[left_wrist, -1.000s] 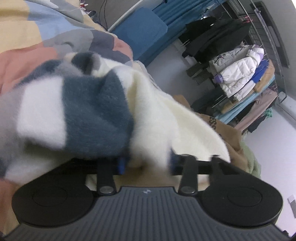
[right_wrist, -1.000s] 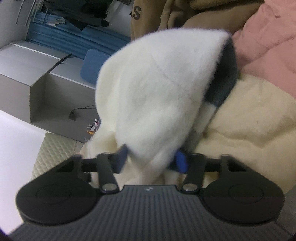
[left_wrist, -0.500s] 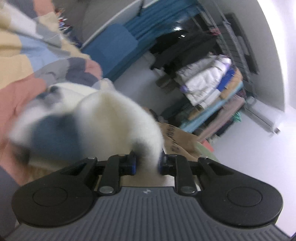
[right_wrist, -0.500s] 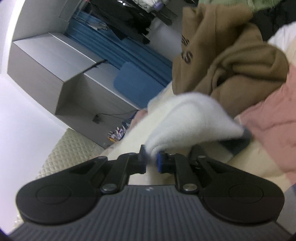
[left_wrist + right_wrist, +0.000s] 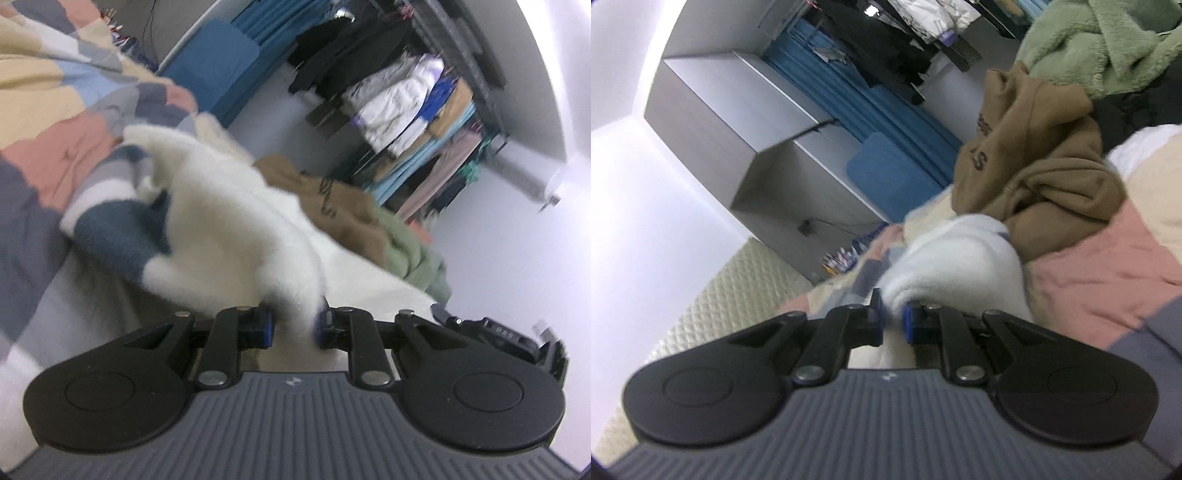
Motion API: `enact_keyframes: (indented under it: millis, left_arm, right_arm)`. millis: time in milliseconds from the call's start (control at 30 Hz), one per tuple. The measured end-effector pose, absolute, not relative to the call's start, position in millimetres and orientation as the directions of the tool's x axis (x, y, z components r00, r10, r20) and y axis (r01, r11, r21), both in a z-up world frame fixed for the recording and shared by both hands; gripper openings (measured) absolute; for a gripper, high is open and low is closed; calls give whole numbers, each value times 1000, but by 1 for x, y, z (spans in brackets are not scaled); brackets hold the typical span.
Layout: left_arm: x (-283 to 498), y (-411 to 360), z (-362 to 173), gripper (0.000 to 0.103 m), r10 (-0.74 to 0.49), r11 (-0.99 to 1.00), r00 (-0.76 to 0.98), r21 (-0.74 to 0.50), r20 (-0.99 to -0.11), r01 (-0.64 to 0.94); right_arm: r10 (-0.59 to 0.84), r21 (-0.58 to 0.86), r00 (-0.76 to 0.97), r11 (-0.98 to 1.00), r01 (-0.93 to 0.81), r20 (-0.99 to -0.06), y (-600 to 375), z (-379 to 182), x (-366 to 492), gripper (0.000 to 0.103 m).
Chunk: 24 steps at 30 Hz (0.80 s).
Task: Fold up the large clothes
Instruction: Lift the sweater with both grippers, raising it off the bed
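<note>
Left wrist view: the left gripper (image 5: 293,326) is clamped on a bunched edge of the white fleece garment (image 5: 236,229), whose navy-striped part (image 5: 118,236) trails off left over the patchwork quilt (image 5: 55,110). In the right wrist view the right gripper (image 5: 893,323) is pinched almost closed on another white fold of it. The garment is held just ahead of both tools, above the bed, slack between them. A brown hoodie (image 5: 1045,173) is piled beyond; the spread is judged to run sideways, hand to hand.
</note>
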<state>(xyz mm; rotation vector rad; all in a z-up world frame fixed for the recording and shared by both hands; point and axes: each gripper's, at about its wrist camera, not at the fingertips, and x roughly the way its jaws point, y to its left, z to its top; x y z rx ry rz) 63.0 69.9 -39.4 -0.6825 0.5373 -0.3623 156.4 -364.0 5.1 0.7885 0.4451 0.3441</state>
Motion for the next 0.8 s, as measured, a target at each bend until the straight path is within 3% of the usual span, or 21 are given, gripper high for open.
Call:
enact_keyframes:
  millis: [233, 433, 600, 667, 733, 800]
  left_arm:
    - [65, 47, -62, 24, -422, 788, 762, -614, -491, 41]
    - [82, 39, -86, 24, -395, 825, 708, -565, -585, -7]
    - [102, 36, -90, 30, -385, 831, 694, -555, -609, -26]
    - [110, 37, -92, 38, -385, 829, 687, -558, -617, -36]
    - [114, 39, -95, 53, -384, 823, 679, -566, -626, -56]
    - [116, 43, -98, 58, -389, 811, 673, -580, -628, -72]
  right_arm:
    - [416, 726, 812, 687, 15, -410, -372, -41, 148, 14]
    - [393, 689, 781, 722, 65, -486, -363, -58, 158, 16]
    - [384, 666, 754, 740, 93, -533, -354, -71, 155, 16]
    - [381, 656, 742, 748, 104, -552, -351, -73, 157, 17]
    - [373, 646, 733, 754, 117, -569, -349, -77, 158, 24]
    - [373, 647, 723, 751, 133, -581, -349, -81, 155, 50]
